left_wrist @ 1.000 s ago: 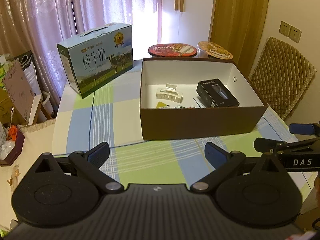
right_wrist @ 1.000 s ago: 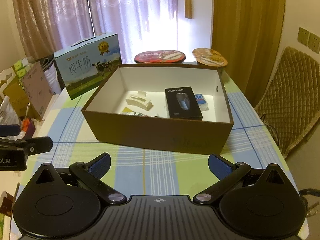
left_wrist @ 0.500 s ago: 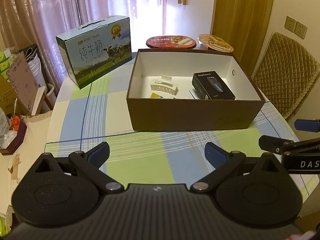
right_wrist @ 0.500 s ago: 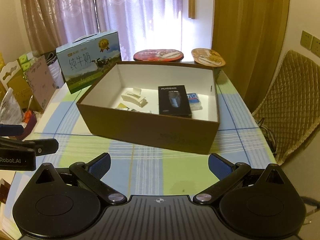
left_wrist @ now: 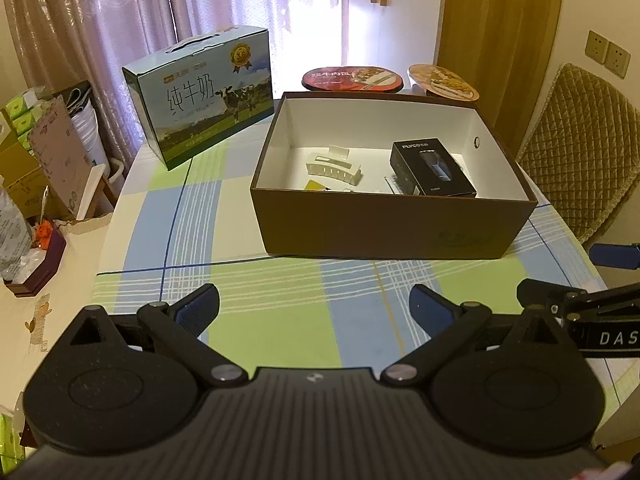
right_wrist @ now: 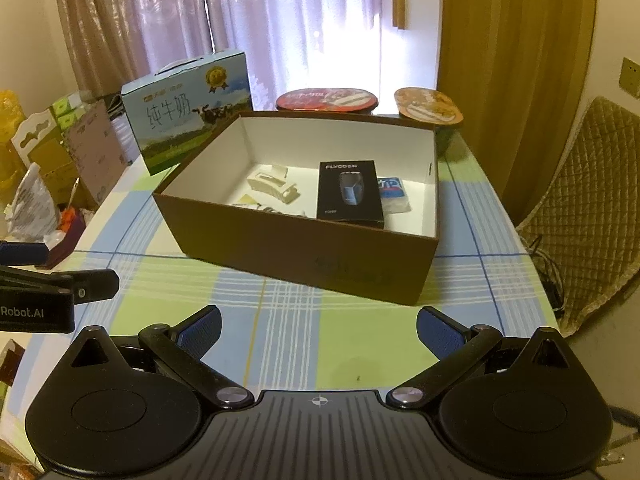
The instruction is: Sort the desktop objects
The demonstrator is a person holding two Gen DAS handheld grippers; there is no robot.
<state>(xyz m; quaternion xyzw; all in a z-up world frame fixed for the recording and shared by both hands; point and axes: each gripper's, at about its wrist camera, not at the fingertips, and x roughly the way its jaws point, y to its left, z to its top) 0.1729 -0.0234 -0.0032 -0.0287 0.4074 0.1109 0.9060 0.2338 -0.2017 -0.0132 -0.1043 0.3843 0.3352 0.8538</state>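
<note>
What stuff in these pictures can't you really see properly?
- Left wrist view: the yellow item in the brown box is mostly hidden by the box's front wall.
- Right wrist view: the blue-and-white packet is partly covered by the black box.
- Left wrist view: the right gripper is cut off by the picture's edge.
- Both views: the small print on the milk carton is too small to read.

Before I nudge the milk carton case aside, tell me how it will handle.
The milk carton case stands upright on its long base, so it probably slides rather than tips. If full, likely heavy for an open gripper. Its top handle looks the better hold.
</note>
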